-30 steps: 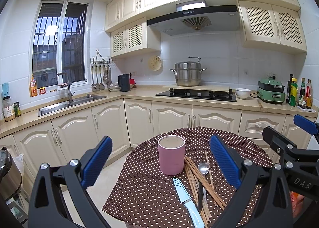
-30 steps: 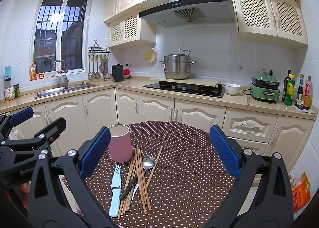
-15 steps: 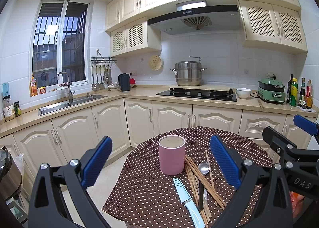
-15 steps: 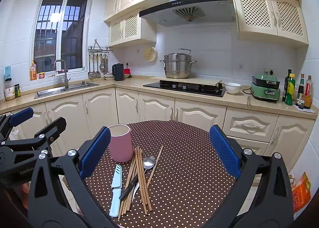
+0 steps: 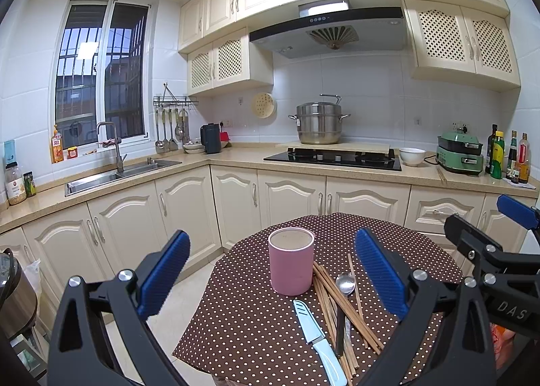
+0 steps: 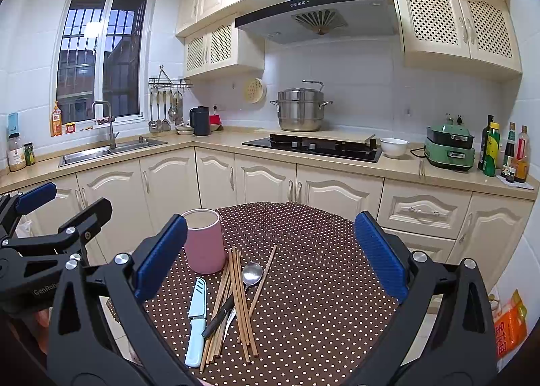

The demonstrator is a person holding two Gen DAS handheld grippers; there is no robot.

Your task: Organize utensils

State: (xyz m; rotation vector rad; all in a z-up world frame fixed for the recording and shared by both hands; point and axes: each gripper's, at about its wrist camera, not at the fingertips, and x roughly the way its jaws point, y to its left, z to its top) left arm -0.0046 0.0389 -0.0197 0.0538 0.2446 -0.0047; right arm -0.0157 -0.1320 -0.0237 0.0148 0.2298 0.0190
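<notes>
L wrist: left tool (image 5: 270,271) wide, empty, above bench (image 5: 256,318). Pink cup (image 5: 291,266) upright; chopsticks (image 5: 341,305), spoon (image 5: 345,284), knife (image 5: 319,338) just right.
R wrist: right tool (image 6: 270,257) wide, empty; utensils lie w/ chopsticks crossing spoon.

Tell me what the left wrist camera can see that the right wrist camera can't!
Only the left wrist view shows the rice cooker at its left edge, and the right gripper poking in from the right. Only the right wrist view shows the orange packet on the floor, and the left gripper poking in from the left. Both show the pink cup, the knife, the chopsticks and the spoon on the dotted table, with both sets of jaws wide open and holding nothing.
</notes>
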